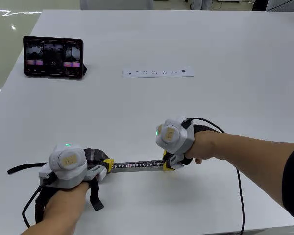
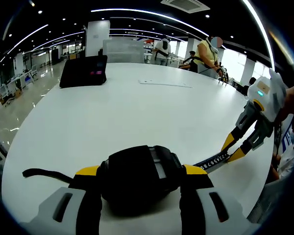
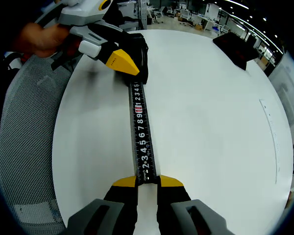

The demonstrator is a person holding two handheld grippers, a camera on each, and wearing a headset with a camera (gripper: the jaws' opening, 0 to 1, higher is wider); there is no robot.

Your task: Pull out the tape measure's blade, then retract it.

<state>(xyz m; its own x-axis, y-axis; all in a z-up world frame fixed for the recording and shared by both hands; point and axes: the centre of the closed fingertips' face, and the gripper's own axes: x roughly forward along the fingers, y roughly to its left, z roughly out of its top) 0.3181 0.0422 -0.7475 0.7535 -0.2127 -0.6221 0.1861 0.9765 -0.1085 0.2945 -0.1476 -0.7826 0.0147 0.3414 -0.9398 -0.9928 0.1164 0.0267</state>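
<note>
At the table's (image 1: 196, 103) near edge, the left gripper (image 1: 105, 166) clamps the black tape measure (image 1: 94, 156). Its blade (image 1: 137, 165) lies flat, running straight rightward, tip pinched between the right gripper's (image 1: 167, 164) nearly closed jaws.

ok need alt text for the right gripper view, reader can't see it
The right gripper pinches the tip of a tape measure blade, which runs straight across a white table to its black case, clamped by the left gripper at upper left. A dark tablet stands at upper right.
</note>
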